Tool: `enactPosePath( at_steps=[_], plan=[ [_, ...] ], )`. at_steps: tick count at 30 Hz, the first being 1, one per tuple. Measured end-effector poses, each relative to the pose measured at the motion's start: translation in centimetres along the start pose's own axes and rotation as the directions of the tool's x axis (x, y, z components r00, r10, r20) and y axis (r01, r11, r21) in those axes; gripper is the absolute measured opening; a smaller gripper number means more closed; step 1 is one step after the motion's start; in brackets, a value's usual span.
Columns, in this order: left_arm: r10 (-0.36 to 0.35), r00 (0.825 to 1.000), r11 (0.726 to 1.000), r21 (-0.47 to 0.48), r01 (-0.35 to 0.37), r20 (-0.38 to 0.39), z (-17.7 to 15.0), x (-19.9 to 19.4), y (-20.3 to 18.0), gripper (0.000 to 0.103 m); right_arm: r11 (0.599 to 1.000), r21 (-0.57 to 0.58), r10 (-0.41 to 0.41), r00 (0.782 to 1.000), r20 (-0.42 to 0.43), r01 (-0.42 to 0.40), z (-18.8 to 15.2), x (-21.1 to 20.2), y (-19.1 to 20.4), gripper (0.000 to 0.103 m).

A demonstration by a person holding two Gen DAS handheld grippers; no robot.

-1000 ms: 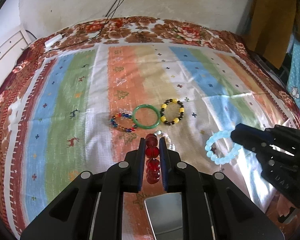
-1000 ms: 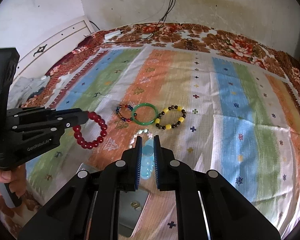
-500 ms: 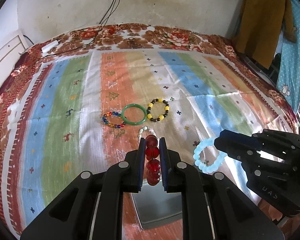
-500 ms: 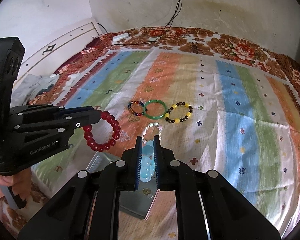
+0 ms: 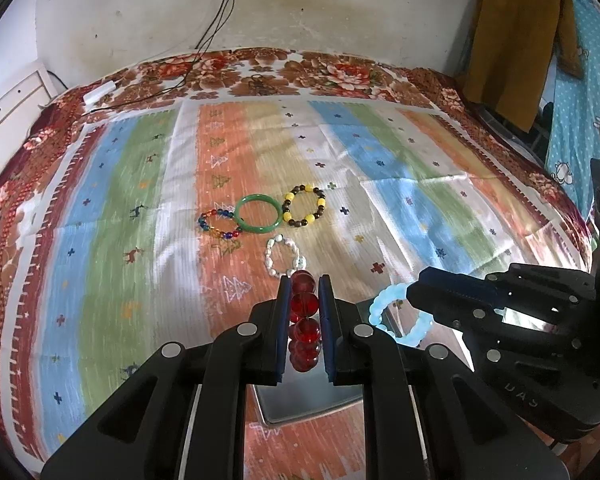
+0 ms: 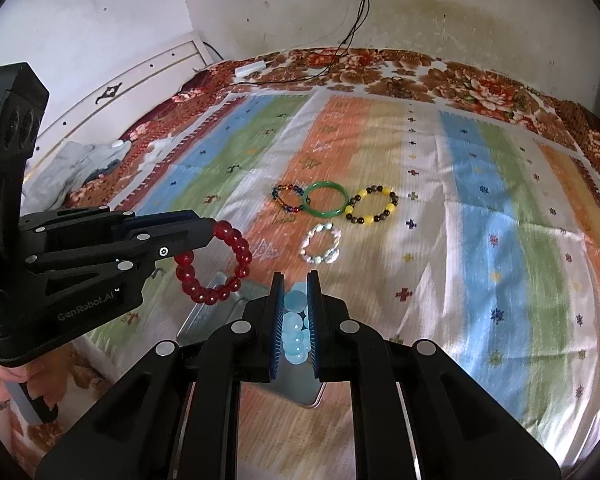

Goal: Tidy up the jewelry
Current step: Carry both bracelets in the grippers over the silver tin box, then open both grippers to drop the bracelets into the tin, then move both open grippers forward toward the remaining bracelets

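My left gripper (image 5: 304,280) is shut on a red bead bracelet (image 5: 303,322), seen hanging from it in the right wrist view (image 6: 216,268). My right gripper (image 6: 295,280) is shut on a pale blue bead bracelet (image 6: 294,328), also seen in the left wrist view (image 5: 392,316). Both hang above a shiny metal tin (image 5: 300,400) (image 6: 216,308) at the near edge of the bed. On the striped cloth lie a multicoloured bead bracelet (image 5: 219,225), a green bangle (image 5: 258,214), a yellow-and-dark bead bracelet (image 5: 305,205) and a white pearl bracelet (image 5: 284,258).
The striped cloth covers a bed with a floral border (image 5: 260,72). A white charger and black cables (image 5: 100,92) lie at the far left. A white headboard (image 6: 112,92) and crumpled grey cloth (image 6: 72,168) are at the left. A brown garment (image 5: 516,32) hangs at the right.
Both grippers pulled back toward the near edge and rose, each keeping its bracelet. The metal tin has come more into view beneath them. The bracelets on the cloth have not moved.
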State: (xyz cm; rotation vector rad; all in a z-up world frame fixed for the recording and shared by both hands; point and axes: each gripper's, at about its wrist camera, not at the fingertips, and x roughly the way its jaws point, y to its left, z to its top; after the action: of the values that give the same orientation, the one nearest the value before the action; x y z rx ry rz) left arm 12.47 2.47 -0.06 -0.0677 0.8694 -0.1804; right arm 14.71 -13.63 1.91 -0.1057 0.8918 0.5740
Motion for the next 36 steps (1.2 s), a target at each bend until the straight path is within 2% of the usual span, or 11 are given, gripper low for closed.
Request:
enactPosePath(
  at_steps=[11,13,15,17,27,32,36],
  plan=[
    [0.013,1.000,1.000,0.006,-0.013,-0.013,-1.5,-0.1,-0.7,0.013,1.000,0.021,0.021,1.000,-0.022,-0.021,-0.7,0.2,-0.1,0.012],
    [0.034,0.999,0.999,0.005,-0.034,-0.003,-1.6,-0.2,-0.7,0.014,0.999,0.028,0.016,0.999,-0.033,-0.015,-0.9,0.4,-0.3,0.013],
    [0.058,0.998,0.998,0.010,-0.058,0.015,-1.4,-0.5,-0.7,0.022,1.000,0.011,-0.024,0.999,-0.045,0.025,-0.9,0.7,-0.4,0.019],
    [0.068,0.997,0.998,0.000,-0.068,0.023,-1.3,-0.7,-0.4,0.026,0.999,0.001,-0.047,0.998,-0.039,0.047,-1.0,0.6,-0.5,0.040],
    [0.064,0.998,0.998,-0.028,-0.063,0.018,-0.9,-0.2,0.4,0.044,0.998,-0.003,-0.070,0.997,-0.022,0.069,-0.8,0.8,-0.8,0.046],
    [0.068,0.998,0.997,-0.048,-0.068,0.004,-0.3,0.6,1.2,0.045,0.998,0.018,-0.062,0.998,-0.025,0.062,-0.3,1.5,-1.3,0.047],
    [0.084,0.996,0.995,-0.055,-0.084,-0.005,0.2,1.4,1.8,0.052,0.998,0.034,-0.057,0.998,-0.017,0.057,0.2,2.1,-1.7,0.049]
  ],
)
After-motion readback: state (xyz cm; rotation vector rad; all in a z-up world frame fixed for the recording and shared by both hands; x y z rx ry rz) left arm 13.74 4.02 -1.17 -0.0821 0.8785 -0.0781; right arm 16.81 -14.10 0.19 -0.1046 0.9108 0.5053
